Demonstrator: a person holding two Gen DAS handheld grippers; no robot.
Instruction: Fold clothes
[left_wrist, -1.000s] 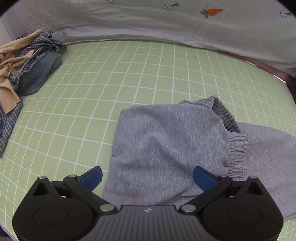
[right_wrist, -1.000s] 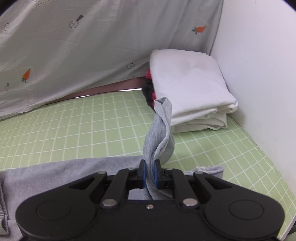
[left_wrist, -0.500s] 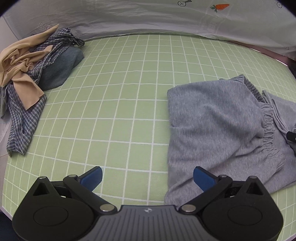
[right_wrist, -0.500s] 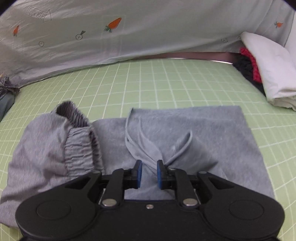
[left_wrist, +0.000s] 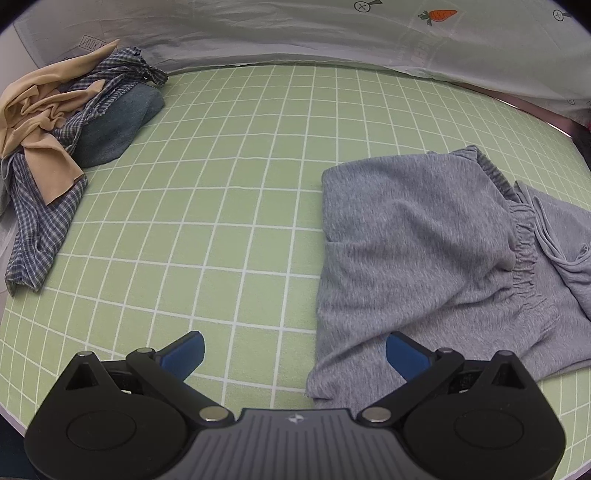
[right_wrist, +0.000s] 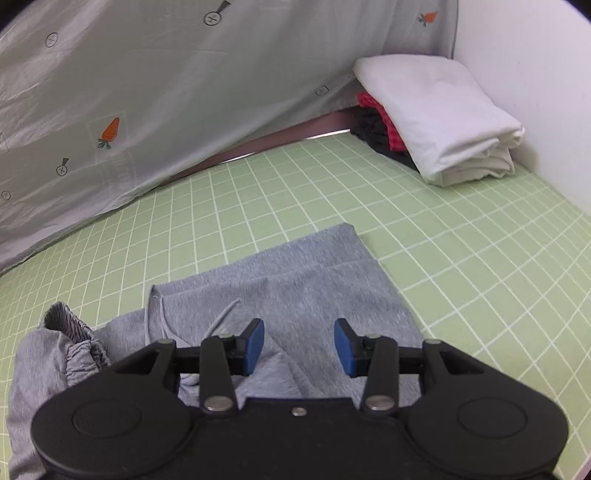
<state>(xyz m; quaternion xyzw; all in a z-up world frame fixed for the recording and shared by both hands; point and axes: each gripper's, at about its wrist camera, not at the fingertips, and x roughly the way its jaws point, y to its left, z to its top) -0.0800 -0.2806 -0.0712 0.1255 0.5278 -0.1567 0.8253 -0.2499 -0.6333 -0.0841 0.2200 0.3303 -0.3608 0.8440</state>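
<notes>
Grey sweatpants (left_wrist: 424, 236) lie partly folded on the green grid mat (left_wrist: 240, 184), elastic waistband (left_wrist: 522, 243) up, a leg piece laid over the rest at the right. My left gripper (left_wrist: 294, 350) hovers open at the pants' near left corner, holding nothing. In the right wrist view the same grey sweatpants (right_wrist: 295, 291) lie flat below my right gripper (right_wrist: 299, 347), which is open and empty above the folded leg. The waistband (right_wrist: 74, 343) bunches at the left.
A heap of unfolded clothes (left_wrist: 62, 122), tan, checked and blue denim, sits at the mat's far left. A folded white stack (right_wrist: 436, 114) over red and dark garments rests in the far right corner by a white wall. A carrot-print sheet (right_wrist: 147, 92) hangs behind.
My right gripper carried the pant leg over onto the pants, let it go and opened wide. The left gripper has shifted left, open throughout.
</notes>
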